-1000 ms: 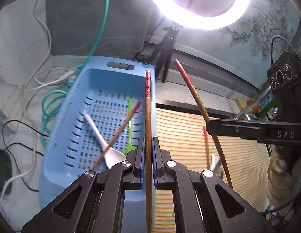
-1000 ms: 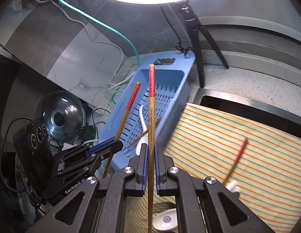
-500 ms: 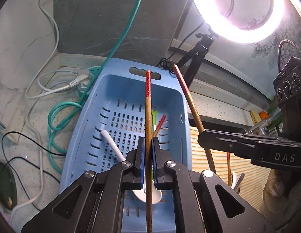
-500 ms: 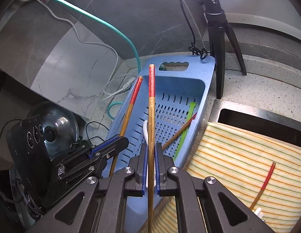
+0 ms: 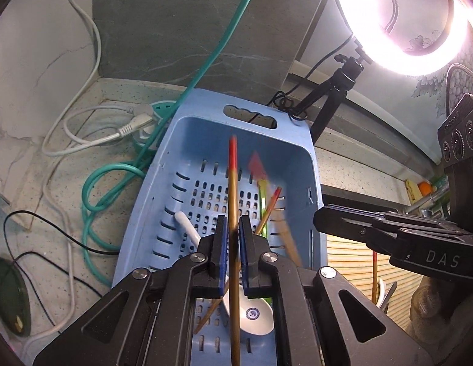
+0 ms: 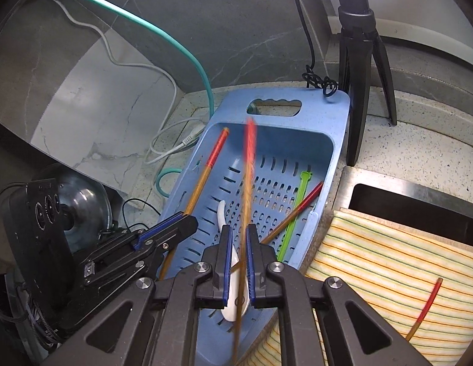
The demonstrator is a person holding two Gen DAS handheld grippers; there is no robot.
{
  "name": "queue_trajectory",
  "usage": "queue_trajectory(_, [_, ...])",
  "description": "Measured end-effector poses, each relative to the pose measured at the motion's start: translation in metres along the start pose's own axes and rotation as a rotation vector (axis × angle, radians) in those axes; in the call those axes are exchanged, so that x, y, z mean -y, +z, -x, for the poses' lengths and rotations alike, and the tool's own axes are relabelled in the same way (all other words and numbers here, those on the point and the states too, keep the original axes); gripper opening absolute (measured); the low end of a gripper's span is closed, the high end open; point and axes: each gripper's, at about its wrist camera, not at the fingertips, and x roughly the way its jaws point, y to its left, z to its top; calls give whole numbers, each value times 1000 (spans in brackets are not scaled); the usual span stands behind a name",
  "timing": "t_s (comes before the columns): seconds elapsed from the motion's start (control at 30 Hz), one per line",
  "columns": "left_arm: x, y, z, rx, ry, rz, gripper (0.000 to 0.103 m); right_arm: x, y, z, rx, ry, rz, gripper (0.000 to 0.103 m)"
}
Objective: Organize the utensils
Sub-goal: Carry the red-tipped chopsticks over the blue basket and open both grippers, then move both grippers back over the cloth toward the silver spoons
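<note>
Hovering over the blue basket [image 5: 175, 164], the left claw [image 5: 232, 244] and right claw [image 6: 238, 250] are each opening around a red-tipped chopstick [image 5: 232, 183], apparently already slipping, so release low and aligned beside the white spoon [image 5: 254, 311].

A spoon [image 6: 233, 277] lies in the basket [image 6: 334, 158], left of the mat [image 6: 373, 259].

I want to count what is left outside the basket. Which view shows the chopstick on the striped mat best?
The right wrist view: the chopstick lies in the open on the striped mat, red end and wooden shaft visible. In the left wrist view only a short piece shows, below the right gripper.
</note>
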Motion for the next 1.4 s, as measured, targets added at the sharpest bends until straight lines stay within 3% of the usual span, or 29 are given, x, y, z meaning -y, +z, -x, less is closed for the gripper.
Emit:
queue_trajectory(0.2, [-1, 0, 8, 14, 10, 2, 13, 1, -1, 4, 2, -6, 10, 17])
queue_trajectory(0.7, [29, -15, 41, 51, 31, -21, 14, 5, -15, 44, 22, 26, 36, 20])
queue_trajectory(0.8, [38, -20, 51, 63, 27, -25, 25, 10, -19, 60, 33, 35, 41, 21])
queue_trajectory(1.4, [107, -84, 98, 91, -8, -96, 26, 71, -61, 140, 33, 45, 42, 24])
